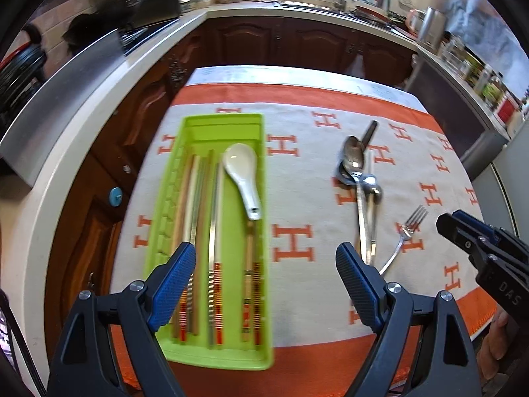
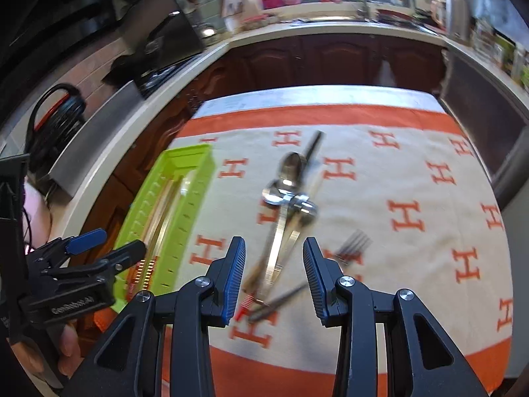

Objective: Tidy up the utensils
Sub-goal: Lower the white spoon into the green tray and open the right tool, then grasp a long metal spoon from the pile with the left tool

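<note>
My table is wearing a soft woven cloth (image 1: 297, 198). The tray (image 1: 228, 122) is looking like glossy green plastic, the white spoon (image 1: 243, 173) like glazed ceramic. The spoons (image 2: 291, 195) and fork (image 1: 405, 231) are gleaming like polished metal.

The long plastic tray (image 1: 256, 125) is a bright lime green all over. In it lies a glossy white ceramic soup spoon (image 1: 243, 172) beside pale, straw-coloured chopsticks (image 1: 216, 198) whose near ends are banded in fine red and orange stripes. The woven table cloth (image 1: 297, 198) is cream, scattered with orange block letters H and bordered by a broad orange band. On it, the heap of metal spoons (image 1: 358, 172) shines silver-grey, as does the steel fork (image 1: 405, 231). Both grippers are matt black with ribbed blue pads (image 2: 236, 274).
</note>
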Tool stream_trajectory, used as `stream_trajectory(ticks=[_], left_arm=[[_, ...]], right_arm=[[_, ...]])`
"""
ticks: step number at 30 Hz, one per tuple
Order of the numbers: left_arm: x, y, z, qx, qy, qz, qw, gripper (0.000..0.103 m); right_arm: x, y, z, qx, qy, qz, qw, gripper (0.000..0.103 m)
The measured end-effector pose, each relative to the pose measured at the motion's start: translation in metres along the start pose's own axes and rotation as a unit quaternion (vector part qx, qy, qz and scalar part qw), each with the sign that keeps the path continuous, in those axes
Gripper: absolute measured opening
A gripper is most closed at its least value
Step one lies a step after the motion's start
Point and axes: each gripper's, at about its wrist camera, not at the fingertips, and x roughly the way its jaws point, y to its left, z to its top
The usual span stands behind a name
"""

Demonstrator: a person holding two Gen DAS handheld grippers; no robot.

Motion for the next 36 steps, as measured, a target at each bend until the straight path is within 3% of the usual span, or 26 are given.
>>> stream_trajectory(ticks=[11,14,17,24,27,36], left_arm=[[0.026,-0.040,0.021,0.019,0.026,-0.058,0.9978,0.084],[0.040,-0.050,0.031,0.020,0.043,-0.085,0.9952,0.075],[0.060,-0.061,0.039,0.021,0.072,-0.112,0.9908,0.058],[0.115,-0.077,0.051,-0.007,0.150,-0.163,0.9751,0.031],[0.129,-0.080,0.053,-0.015,0.166,-0.167,0.9718,0.023],[0.155,-0.092,0.054,-0.018,0.189,-0.149,0.9704,0.018]], right_arm=[[0.024,-0.069,-0.026,0.068,0.053,0.016,0.996,0.037],[0.033,-0.073,-0.027,0.077,0.061,0.023,0.995,0.037],[0.040,-0.079,-0.026,0.087,0.067,0.031,0.993,0.037],[0.052,-0.091,-0.022,0.100,0.075,0.038,0.991,0.037],[0.058,-0.096,-0.022,0.104,0.079,0.041,0.991,0.037],[0.070,-0.104,-0.020,0.111,0.085,0.051,0.989,0.037]])
